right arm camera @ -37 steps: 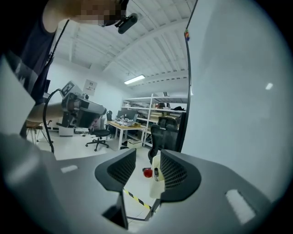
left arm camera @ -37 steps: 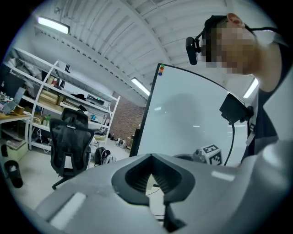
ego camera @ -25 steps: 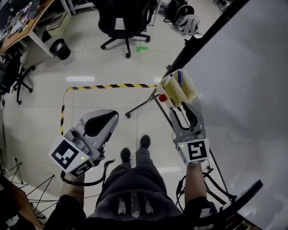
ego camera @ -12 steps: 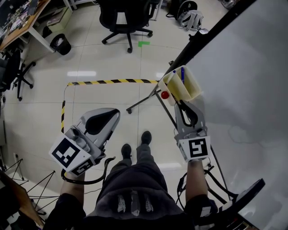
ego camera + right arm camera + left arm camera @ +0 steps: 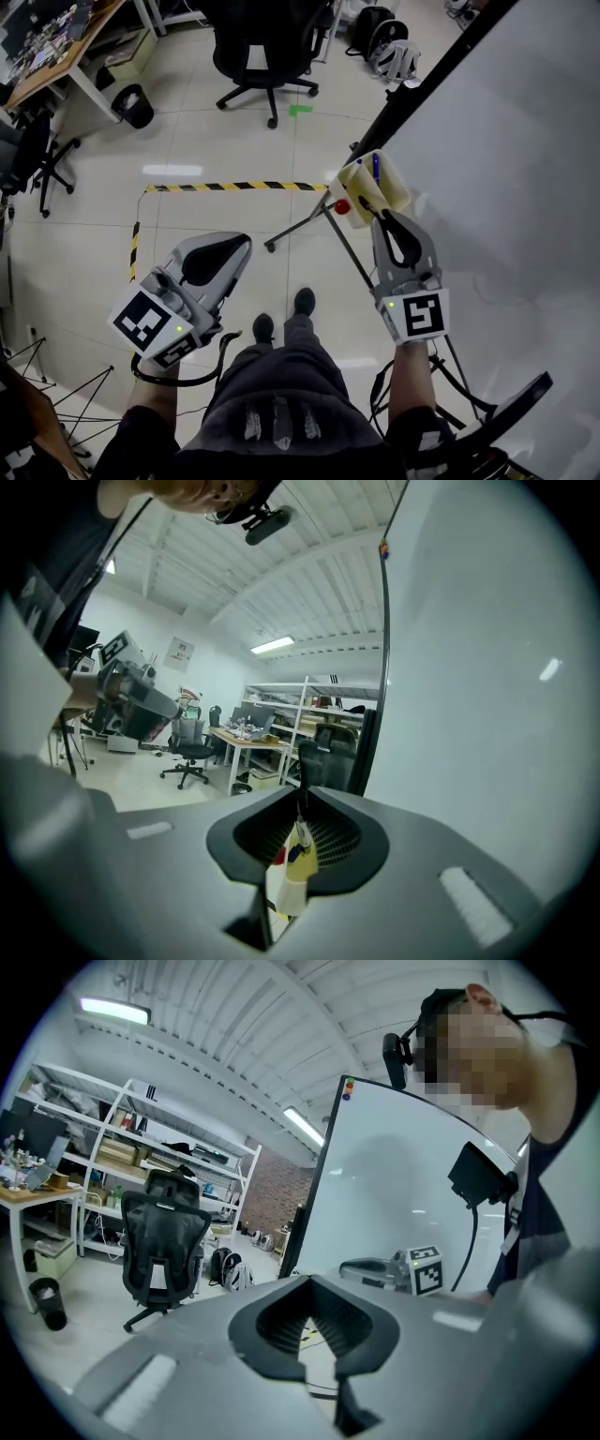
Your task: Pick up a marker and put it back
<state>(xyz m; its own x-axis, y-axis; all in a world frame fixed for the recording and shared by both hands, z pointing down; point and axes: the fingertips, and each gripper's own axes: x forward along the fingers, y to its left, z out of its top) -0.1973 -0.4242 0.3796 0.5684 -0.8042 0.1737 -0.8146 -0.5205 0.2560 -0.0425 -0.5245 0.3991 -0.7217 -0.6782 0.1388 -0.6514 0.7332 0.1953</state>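
Note:
A pale yellow marker holder hangs on the whiteboard, and a blue marker stands in it. My right gripper sits at the holder's near end. Its jaws are drawn together on the dark end of a marker, of which little shows. In the right gripper view the holder and the blue marker show through the slit behind the right gripper. My left gripper hangs over the floor, shut and empty, and its tips meet in the left gripper view.
A red round magnet sits beside the holder. The whiteboard's stand legs reach over the floor by yellow-black tape. A black office chair, a bin, a desk and a backpack stand farther off. My shoes are below.
The right gripper's jaws stood open around the holder's near end a second ago and have since closed there. Both grippers have barely moved otherwise.

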